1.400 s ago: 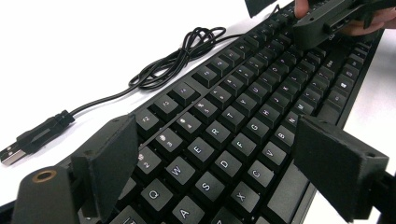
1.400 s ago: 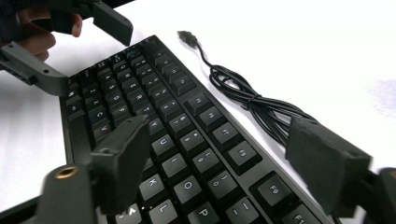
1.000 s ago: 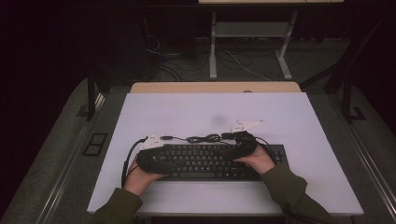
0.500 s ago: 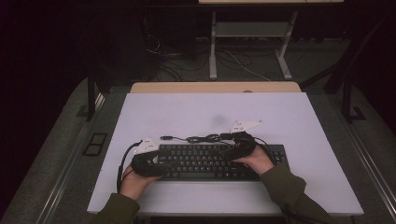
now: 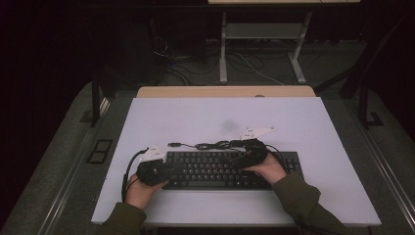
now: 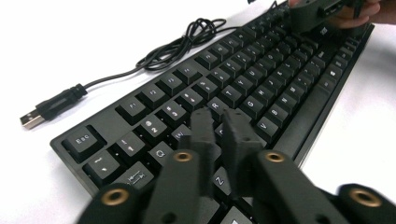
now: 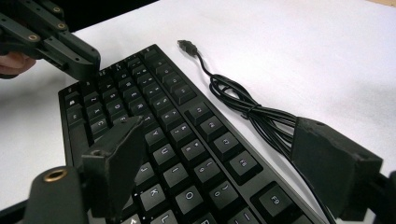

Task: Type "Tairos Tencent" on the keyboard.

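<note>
The keyboard (image 5: 218, 170) lies flat near the front edge of the white table (image 5: 313, 127), black with a bundled cable (image 5: 208, 145) behind it; the left gripper (image 5: 169, 169) and right gripper (image 5: 244, 159) rest over its ends. From the left gripper view, the jaws have just been closing and now stand together over the letter keys, nothing between them. From the right gripper view, the jaws are spread wide above the keys, the USB plug (image 7: 186, 45) lying beyond.

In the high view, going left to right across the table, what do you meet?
Left gripper → USB plug → coiled cable → right gripper → keyboard's right end.
</note>
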Demonstrator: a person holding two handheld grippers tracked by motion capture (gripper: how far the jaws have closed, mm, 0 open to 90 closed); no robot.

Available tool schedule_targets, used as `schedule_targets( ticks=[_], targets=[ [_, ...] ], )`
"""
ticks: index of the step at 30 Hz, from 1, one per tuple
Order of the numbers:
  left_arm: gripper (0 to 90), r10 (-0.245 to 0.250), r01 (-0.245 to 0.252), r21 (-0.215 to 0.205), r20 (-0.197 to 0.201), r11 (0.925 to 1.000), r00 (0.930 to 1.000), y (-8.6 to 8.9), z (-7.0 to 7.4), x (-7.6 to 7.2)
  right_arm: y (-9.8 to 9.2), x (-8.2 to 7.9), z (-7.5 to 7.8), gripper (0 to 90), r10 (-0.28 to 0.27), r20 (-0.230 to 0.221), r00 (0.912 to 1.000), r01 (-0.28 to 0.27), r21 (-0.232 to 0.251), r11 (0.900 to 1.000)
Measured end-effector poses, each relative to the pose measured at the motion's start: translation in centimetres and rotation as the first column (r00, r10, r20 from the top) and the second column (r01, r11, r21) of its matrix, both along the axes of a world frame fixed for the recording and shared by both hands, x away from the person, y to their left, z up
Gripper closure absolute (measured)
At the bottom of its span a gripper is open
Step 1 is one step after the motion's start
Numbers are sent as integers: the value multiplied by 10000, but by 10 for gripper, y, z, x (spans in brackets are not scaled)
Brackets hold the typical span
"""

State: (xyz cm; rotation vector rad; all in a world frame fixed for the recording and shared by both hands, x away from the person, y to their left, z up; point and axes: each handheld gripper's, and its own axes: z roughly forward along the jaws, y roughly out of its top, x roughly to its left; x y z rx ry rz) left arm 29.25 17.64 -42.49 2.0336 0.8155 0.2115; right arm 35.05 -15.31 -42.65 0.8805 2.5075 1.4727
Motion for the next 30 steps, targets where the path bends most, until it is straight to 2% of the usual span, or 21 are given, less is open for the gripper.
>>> schedule_targets(
  ticks=[2,7,17,29,30],
  targets=[
    [889,-58,58,22,-96,10000,9999,-1,-1,1,0,0,0,177,-39,-12,10000,39,-14,10000],
    [890,-181,184,166,-174,9997,9997,-5,-4,2,0,0,0,177,-51,-21,10000,51,-28,10000],
    [891,-102,111,299,-299,9995,9995,-9,-8,6,1,0,-1,176,-26,-33,10000,26,-47,10000],
    [892,-92,128,759,-479,9970,9988,-14,-13,10,1,-1,1,176,-50,55,10000,51,-26,10000],
    [892,-68,103,680,-510,9976,9987,-14,-14,10,1,-1,0,176,-36,46,10000,36,-27,10000]
  ],
)
